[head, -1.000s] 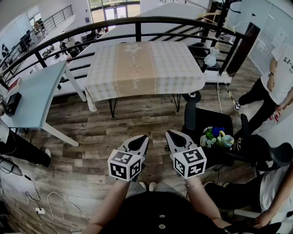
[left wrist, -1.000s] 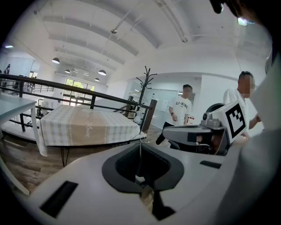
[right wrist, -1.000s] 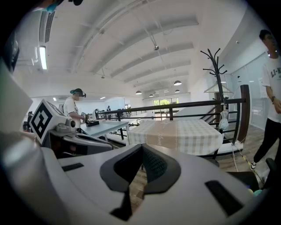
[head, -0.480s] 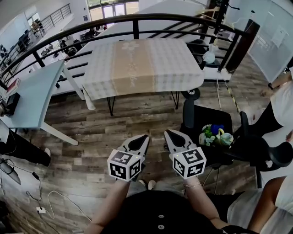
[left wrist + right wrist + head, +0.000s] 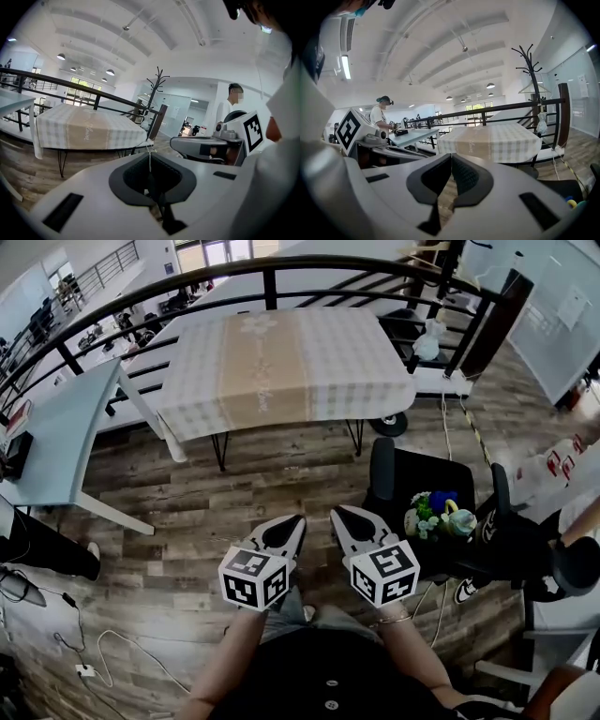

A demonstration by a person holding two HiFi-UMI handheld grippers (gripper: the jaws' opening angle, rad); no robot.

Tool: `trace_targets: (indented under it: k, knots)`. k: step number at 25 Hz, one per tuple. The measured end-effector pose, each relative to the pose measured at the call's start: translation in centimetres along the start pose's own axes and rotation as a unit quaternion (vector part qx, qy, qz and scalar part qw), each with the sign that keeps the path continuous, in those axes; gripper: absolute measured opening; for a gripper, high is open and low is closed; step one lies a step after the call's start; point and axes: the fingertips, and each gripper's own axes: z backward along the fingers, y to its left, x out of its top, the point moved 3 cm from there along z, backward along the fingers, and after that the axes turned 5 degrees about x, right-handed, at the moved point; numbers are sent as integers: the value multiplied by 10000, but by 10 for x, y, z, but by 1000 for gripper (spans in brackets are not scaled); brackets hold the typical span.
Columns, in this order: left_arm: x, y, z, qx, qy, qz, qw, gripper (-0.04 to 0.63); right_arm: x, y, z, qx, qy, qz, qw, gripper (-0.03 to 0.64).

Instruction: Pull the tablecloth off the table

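Holding my left claw (image 5: 293, 521) and right claw (image 5: 339, 514) pinched shut on nothing, tablecloth (image 5: 272, 367) well apart at twelve o'clock.

To your right, a black office chair (image 5: 386, 474) stands on the wood-plank floor (image 5: 216, 512), with a bundle of colourful toys (image 5: 441, 519) on its seat. Ahead of you a black curved railing (image 5: 272, 289) crosses the room, and a white bag (image 5: 430, 338) hangs beside it. A black coat rack (image 5: 529, 61) rises near that bag. At your left, a pale blue counter (image 5: 66, 418) carries a black device (image 5: 17, 454). A small white power strip (image 5: 82, 671) lies on the floor at lower left.
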Motion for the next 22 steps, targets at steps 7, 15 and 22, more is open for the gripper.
trace_targets:
  k: [7,15,22]
  knots:
    - [33,38,-42,-198,-217,-23,9996,21,11,-37,-46,-169,-30,-139,9998,28]
    - [91,126,-105,-161,-28,-343,9993,21,57,-89,-140,-387,-282,-516,9975,28]
    - [126,184,-157,-391,158,-95,9991,21,79,-121,-202,-519,-165,-637,9965,28]
